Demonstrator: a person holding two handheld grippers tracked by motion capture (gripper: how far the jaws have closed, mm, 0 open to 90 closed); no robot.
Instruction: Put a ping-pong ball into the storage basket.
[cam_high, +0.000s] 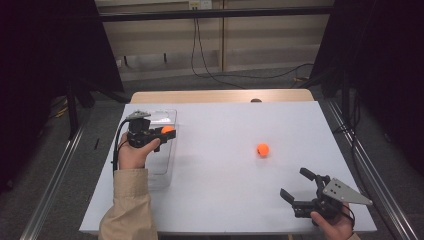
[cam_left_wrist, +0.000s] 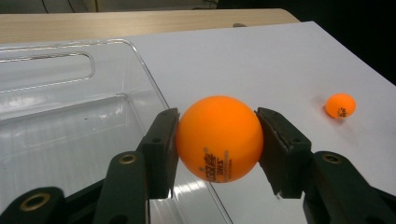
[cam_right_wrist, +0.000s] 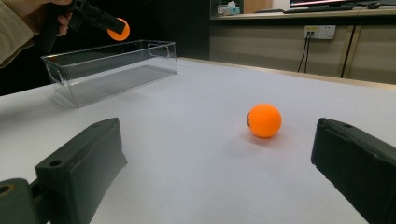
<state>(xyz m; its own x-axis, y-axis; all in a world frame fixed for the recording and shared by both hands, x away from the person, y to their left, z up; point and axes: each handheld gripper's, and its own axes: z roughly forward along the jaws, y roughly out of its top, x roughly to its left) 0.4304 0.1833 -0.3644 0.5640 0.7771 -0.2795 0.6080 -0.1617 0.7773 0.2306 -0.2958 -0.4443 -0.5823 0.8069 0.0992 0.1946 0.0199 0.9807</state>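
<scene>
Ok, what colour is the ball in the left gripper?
Orange, with dark printed lettering; the ball shows best in the left gripper view, clamped in the left gripper.

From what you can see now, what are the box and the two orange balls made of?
Box: probably clear hard plastic; glossy, the table shows through its walls. Held ball and loose ball: probably thin matte plastic, like ping-pong balls; smooth, with printed marks. The left gripper grips one.

The white table (cam_high: 220, 200) carried a clear plastic bin (cam_high: 162, 167) at its left side and one orange ball (cam_high: 263, 149) sitting alone right of centre, well apart from the bin, with a wooden edge (cam_high: 220, 96) along the far side.
</scene>
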